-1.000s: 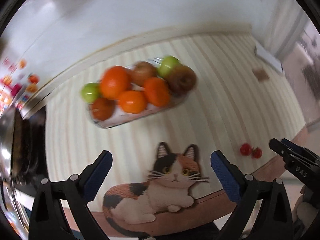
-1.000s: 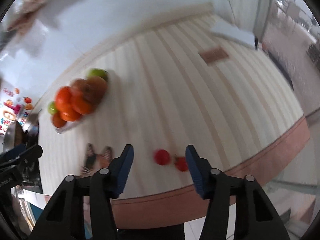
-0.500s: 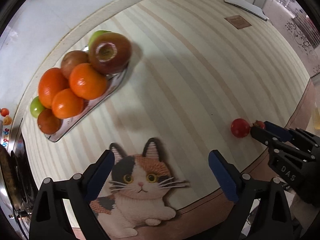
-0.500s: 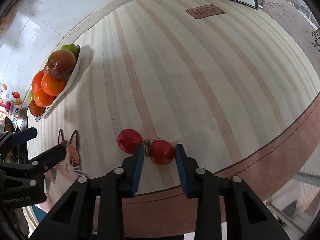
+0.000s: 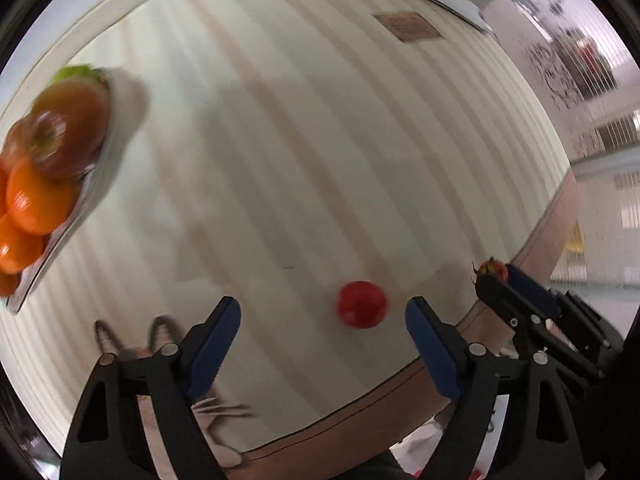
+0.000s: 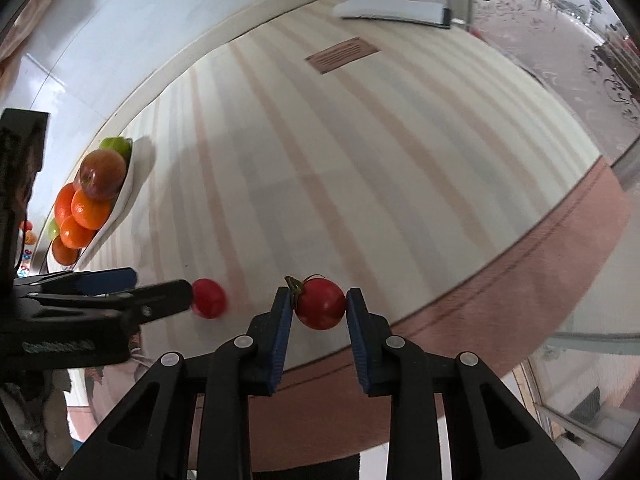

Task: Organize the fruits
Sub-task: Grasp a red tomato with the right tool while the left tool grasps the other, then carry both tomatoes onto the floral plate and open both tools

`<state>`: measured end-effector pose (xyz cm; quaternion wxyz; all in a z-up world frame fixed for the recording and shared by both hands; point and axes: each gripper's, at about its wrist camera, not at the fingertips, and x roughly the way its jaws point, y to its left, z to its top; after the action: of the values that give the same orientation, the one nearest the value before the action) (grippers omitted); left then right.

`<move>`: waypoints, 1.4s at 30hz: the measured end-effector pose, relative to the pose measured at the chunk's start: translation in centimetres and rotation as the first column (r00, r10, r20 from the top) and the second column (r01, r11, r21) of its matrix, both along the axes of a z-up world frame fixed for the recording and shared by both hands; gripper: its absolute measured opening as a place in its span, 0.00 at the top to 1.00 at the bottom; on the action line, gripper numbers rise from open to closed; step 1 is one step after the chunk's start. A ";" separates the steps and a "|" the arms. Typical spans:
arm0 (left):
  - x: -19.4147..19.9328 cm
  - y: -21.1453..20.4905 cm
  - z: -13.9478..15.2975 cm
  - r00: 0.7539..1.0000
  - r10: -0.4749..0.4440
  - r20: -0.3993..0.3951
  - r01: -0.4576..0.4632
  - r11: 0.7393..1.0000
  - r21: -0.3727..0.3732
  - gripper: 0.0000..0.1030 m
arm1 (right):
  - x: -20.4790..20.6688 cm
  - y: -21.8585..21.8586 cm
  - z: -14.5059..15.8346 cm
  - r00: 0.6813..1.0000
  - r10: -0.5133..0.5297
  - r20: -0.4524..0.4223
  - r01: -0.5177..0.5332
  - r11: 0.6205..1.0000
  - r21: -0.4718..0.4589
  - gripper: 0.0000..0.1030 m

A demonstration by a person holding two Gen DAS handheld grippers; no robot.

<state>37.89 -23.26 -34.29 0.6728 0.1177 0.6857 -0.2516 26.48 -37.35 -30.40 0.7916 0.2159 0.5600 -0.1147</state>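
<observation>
My right gripper (image 6: pixel 319 304) is shut on a red cherry tomato (image 6: pixel 320 303) with a green stem, held just above the striped table. It also shows in the left wrist view (image 5: pixel 493 270), at the tip of the right gripper. A second cherry tomato (image 5: pixel 361 304) lies on the table between my open left gripper's (image 5: pixel 322 320) blue pads, nearer the right pad. In the right wrist view this tomato (image 6: pixel 209 298) sits at the left gripper's fingertip. A white plate (image 6: pixel 126 192) piled with oranges, apples and green fruit stands at the far left.
A cat-shaped mat (image 5: pixel 160 340) lies under my left gripper near the table's front edge. A brown card (image 6: pixel 342 55) and a white folded cloth (image 6: pixel 394 10) lie at the far side. The brown table border (image 6: pixel 520 292) runs along the front right.
My right gripper has closed on the stemmed tomato and lifted it slightly. My left gripper has swung right, so the loose tomato now lies between its pads.
</observation>
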 end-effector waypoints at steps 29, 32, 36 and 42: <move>-0.4 1.9 0.0 1.000 0.006 -0.012 -0.007 0.998 -0.057 0.73 | 2.9 1.4 2.6 0.998 0.038 0.042 -0.037 0.999 -0.026 0.71; 0.4 5.0 1.4 0.997 0.071 -0.001 -0.071 0.994 -0.078 0.73 | 4.6 3.3 3.4 0.994 0.089 0.060 -0.089 0.996 -0.005 0.71; 2.3 10.8 3.7 0.978 0.207 0.016 -0.204 0.973 -0.106 0.73 | 7.3 7.0 4.4 0.980 0.179 0.089 -0.182 0.983 0.035 0.71; 4.9 21.8 5.6 0.896 0.442 0.044 -0.434 0.892 -0.126 0.73 | 12.7 14.2 4.8 0.939 0.316 0.134 -0.334 0.933 0.138 0.71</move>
<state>42.83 -1.44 -28.72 0.7416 -0.0692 0.6550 -0.1275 39.13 -23.13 -25.60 0.8095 0.1886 0.5509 0.0749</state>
